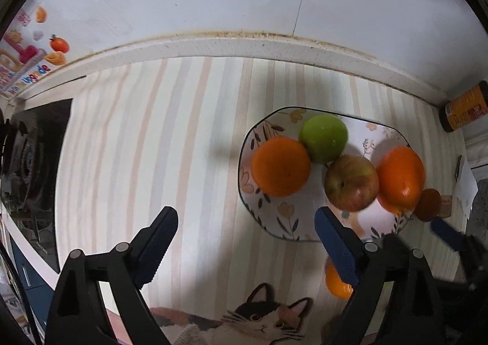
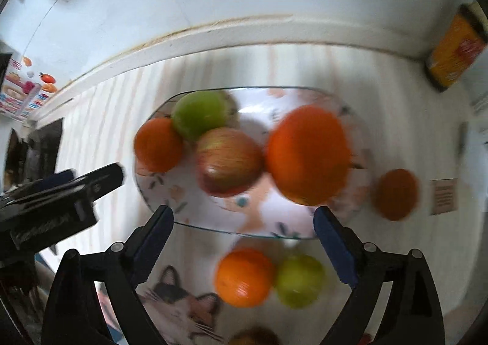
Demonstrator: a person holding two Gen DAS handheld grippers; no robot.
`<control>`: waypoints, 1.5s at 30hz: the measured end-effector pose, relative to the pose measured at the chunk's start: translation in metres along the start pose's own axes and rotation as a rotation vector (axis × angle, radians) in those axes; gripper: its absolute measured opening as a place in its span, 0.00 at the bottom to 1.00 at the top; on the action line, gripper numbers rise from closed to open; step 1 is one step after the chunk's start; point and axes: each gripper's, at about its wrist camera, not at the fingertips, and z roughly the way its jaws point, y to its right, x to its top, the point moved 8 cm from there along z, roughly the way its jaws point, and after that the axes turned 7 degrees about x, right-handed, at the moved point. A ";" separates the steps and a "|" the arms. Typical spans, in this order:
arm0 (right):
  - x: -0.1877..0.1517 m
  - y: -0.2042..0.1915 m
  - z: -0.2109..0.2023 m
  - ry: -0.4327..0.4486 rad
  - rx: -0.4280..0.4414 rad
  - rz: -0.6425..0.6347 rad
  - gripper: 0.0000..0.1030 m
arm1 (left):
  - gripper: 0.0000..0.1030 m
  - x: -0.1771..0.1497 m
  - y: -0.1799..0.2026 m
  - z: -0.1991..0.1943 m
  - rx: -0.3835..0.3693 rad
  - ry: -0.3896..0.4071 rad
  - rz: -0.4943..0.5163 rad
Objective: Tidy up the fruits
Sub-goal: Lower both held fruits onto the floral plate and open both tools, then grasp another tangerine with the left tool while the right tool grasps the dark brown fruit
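While both jaws gape wide and hold nothing, the left gripper point(image 1: 247, 236) and right gripper point(image 2: 244, 235) hover before the floral-patterned ceramic plate point(image 2: 213, 220), which carries two round oranges, a green apple point(image 2: 199, 113) and a red apple point(image 2: 228, 160).

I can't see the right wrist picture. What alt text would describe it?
A blurred floral plate holds two oranges, a green apple and a red apple. The open right gripper hovers before it, above a loose orange and a loose green apple.
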 end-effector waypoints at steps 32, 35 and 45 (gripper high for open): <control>-0.103 0.006 -0.194 0.333 -0.097 -0.035 0.95 | 0.89 -0.101 0.006 -0.179 -0.019 0.364 0.041; -0.109 0.005 -0.207 0.355 -0.085 -0.028 0.95 | 0.89 -0.105 0.007 -0.185 -0.031 0.375 0.040; -0.115 0.015 -0.206 0.340 -0.044 0.021 0.95 | 0.93 -0.112 0.009 -0.166 -0.032 0.322 0.023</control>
